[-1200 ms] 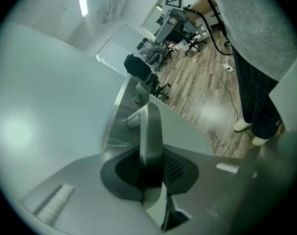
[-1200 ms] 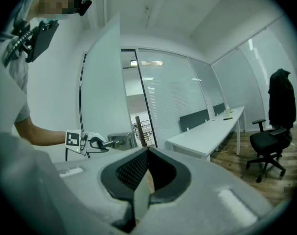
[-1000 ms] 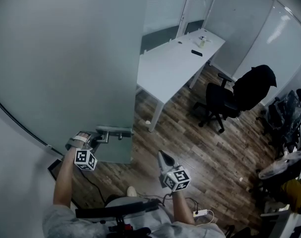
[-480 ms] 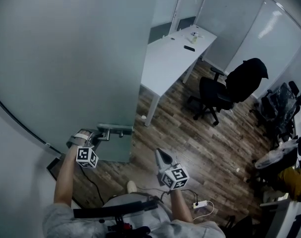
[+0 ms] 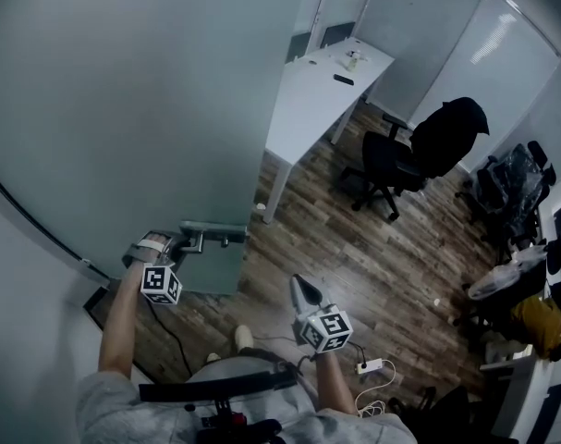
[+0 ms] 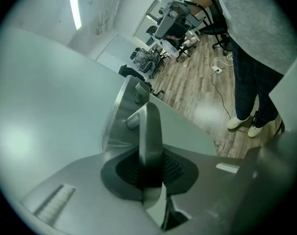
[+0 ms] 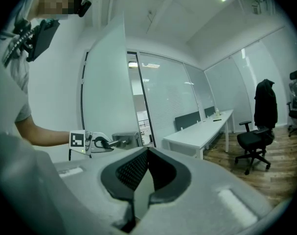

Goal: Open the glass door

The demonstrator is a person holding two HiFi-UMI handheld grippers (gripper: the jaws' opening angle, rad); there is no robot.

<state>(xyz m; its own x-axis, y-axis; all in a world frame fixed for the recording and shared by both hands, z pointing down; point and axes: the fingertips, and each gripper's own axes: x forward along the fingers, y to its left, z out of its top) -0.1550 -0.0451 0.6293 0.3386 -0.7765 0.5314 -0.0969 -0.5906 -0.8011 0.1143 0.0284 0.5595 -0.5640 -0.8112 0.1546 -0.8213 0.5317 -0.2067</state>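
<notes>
**Left tongs [image 6: 150, 177] on handle [image 6: 147, 126]; door stands open**

Left tongs clamp the lever handle, whose near end is hidden inside the grip. Right tongs [image 7: 147, 153] are closed on nothing, well apart from it. The glass door [image 5: 141, 100] fills the head view's left, its top cut off.

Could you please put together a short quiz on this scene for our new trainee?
1. True or false: the left claw is clamped on the door handle.
2. What hangs over the back of the office chair? A) a dark jacket B) a white towel C) a coiled cable
3. In one word: what is between the jaws of the right claw?

Key: 1 true; 2 A; 3 nothing.
</notes>
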